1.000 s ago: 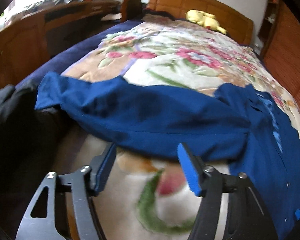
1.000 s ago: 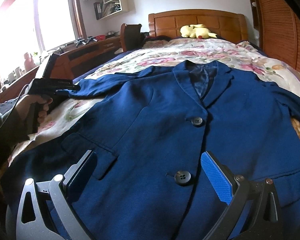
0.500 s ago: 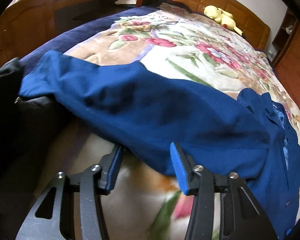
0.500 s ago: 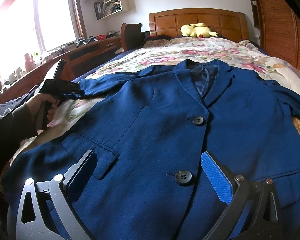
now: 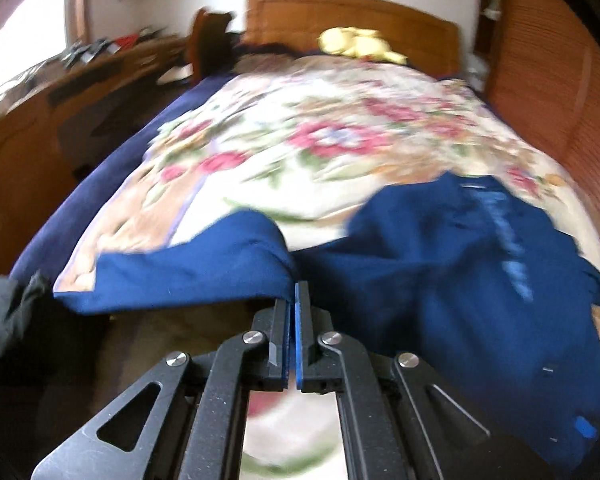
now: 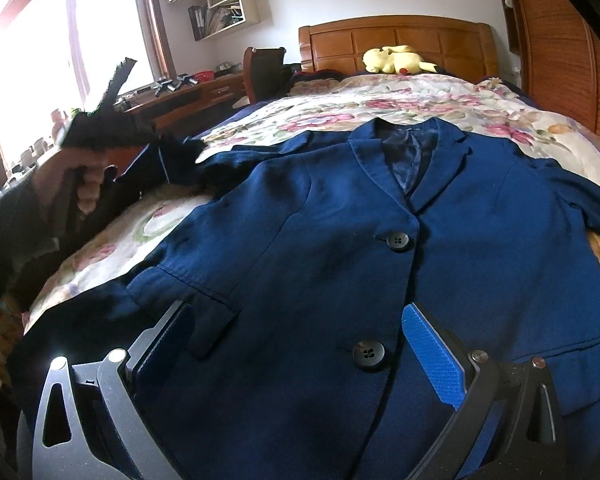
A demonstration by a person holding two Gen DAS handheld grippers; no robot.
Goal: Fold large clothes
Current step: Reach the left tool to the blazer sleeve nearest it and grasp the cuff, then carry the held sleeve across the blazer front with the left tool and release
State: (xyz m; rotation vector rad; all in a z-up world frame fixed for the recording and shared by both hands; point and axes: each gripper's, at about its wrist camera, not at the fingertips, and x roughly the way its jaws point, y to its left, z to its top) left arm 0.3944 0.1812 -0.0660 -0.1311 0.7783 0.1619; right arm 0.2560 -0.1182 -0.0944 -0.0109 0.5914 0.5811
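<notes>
A navy blue jacket [image 6: 380, 240] lies face up on the bed, buttoned, collar toward the headboard. In the left wrist view its left sleeve [image 5: 188, 276] stretches out to the left of the body [image 5: 440, 264]. My left gripper [image 5: 293, 292] is shut on the sleeve's lower edge and lifts it a little. In the right wrist view that gripper [image 6: 100, 120] shows at the left, held by a hand. My right gripper [image 6: 296, 328] is open, low over the jacket's lower front near the bottom button [image 6: 368, 354].
The floral bedspread [image 5: 320, 132] covers the bed, with a yellow plush toy [image 6: 396, 59] by the wooden headboard [image 6: 392, 40]. A wooden desk [image 6: 188, 96] runs along the left under the window. A wooden wardrobe [image 6: 560, 60] stands at the right.
My left gripper has gone from open around the sleeve's edge to shut on it and has raised it. My right gripper has stayed in place, open.
</notes>
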